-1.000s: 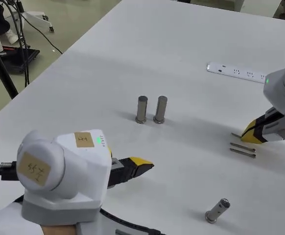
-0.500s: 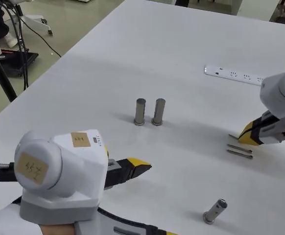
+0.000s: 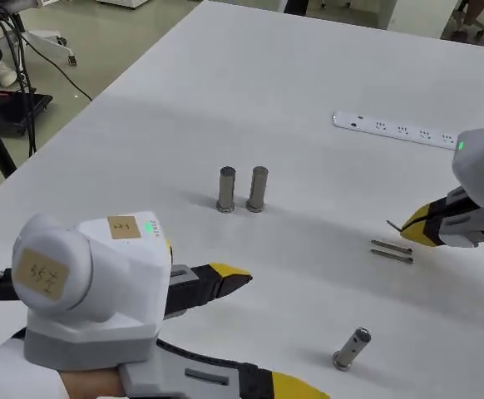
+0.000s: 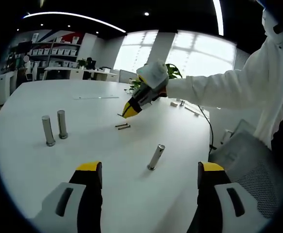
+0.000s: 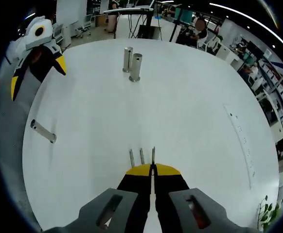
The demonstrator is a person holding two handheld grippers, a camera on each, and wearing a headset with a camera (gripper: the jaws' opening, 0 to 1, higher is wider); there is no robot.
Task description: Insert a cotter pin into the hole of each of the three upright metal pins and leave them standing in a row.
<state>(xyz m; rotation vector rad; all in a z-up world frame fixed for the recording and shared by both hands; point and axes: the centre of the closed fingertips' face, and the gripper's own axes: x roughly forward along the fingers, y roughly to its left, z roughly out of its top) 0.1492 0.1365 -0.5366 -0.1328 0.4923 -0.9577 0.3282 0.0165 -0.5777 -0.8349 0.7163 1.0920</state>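
Note:
Two metal pins [image 3: 227, 189] [image 3: 257, 189] stand upright side by side in mid-table. A third metal pin [image 3: 351, 348] lies on its side near the front edge. My right gripper [image 3: 408, 226] is shut on a thin cotter pin [image 5: 153, 155], whose tip pokes out ahead of the jaws just above the table. Two more cotter pins [image 3: 392, 251] [image 5: 136, 156] lie parallel right beside it. My left gripper [image 3: 234, 278] hovers at the lower left, jaws open wide with nothing between them [image 4: 150, 170]; the lying pin [image 4: 155, 157] is ahead of it.
A white power strip [image 3: 396, 130] lies at the far right of the table. The table's left edge drops to a floor with cables and a stand base [image 3: 9, 91]. A person's white sleeve [image 4: 219, 87] reaches in behind the right gripper.
The head camera has drifted, shifting the whole scene left. My right gripper now holds one cotter pin slightly off the table beside the other two. The left gripper stays put.

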